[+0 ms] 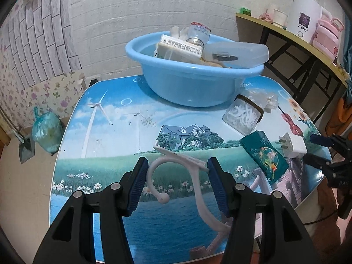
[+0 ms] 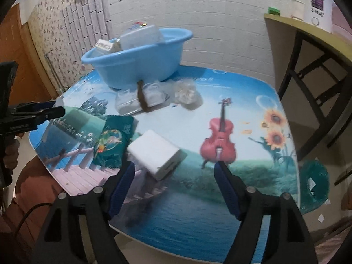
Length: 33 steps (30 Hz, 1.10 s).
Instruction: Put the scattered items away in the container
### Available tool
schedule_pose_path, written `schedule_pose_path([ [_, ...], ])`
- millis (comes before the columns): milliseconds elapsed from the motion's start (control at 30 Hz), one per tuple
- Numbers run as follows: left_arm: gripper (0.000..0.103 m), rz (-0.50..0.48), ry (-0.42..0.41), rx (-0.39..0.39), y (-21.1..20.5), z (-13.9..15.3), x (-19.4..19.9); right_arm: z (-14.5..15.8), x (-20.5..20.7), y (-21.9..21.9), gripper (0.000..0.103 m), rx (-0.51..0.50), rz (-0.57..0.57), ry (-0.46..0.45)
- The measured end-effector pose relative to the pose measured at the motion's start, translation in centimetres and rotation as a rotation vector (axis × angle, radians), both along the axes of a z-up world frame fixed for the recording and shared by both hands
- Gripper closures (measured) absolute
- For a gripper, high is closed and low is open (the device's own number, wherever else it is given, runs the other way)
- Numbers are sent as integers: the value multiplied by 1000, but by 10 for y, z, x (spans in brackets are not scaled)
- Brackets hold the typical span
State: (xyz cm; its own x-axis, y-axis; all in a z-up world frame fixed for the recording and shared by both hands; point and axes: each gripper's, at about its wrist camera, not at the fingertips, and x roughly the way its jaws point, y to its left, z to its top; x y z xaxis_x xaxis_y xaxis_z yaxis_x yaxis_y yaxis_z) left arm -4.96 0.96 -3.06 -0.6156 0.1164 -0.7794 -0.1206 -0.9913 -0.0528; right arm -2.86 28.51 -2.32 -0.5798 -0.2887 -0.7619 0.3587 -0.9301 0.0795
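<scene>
Left gripper holds white hook by thin ends, I fear twist-out. Right gripper wide, empty; charger near table front edge, nudge could drop it.

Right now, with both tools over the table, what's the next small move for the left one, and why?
Probably lift the left tool toward the light blue plastic basin. Its pads appear shut on the white curved plastic hook, which runs between them, and the basin already holds other items. The right tool stands open by the white square charger plug, not gripping it, so it can wait.
</scene>
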Motion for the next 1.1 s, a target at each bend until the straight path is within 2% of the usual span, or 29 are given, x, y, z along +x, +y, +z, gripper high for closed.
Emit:
schedule_pose_path([
  [133, 48, -7, 8, -1, 1, 3, 1, -7, -3, -19, 28, 44, 51, 28],
  [267, 48, -9, 15, -6, 1, 7, 3, -18, -18, -23, 28, 40, 68, -11],
  [300, 48, -8, 18, -7, 1, 8, 3, -19, -20, -22, 30, 27, 72, -8],
  [333, 48, -8, 19, -8, 1, 8, 3, -18, -21, -21, 41, 13, 78, -8],
  [367, 48, -7, 21, -9, 1, 9, 3, -17, -21, -20, 46, 4, 78, -7],
  [567, 48, 0, 49, -8, 0, 22, 3, -9, -20, -16, 46, -33, 75, -14],
  [800, 48, -10, 88, -9, 2, 42, -6, 33, -21, -19, 46, -89, 83, 86],
  [1100, 48, -33, 147, -15, 8, 67, -33, 81, -45, -36, 46, -152, 110, 184],
])
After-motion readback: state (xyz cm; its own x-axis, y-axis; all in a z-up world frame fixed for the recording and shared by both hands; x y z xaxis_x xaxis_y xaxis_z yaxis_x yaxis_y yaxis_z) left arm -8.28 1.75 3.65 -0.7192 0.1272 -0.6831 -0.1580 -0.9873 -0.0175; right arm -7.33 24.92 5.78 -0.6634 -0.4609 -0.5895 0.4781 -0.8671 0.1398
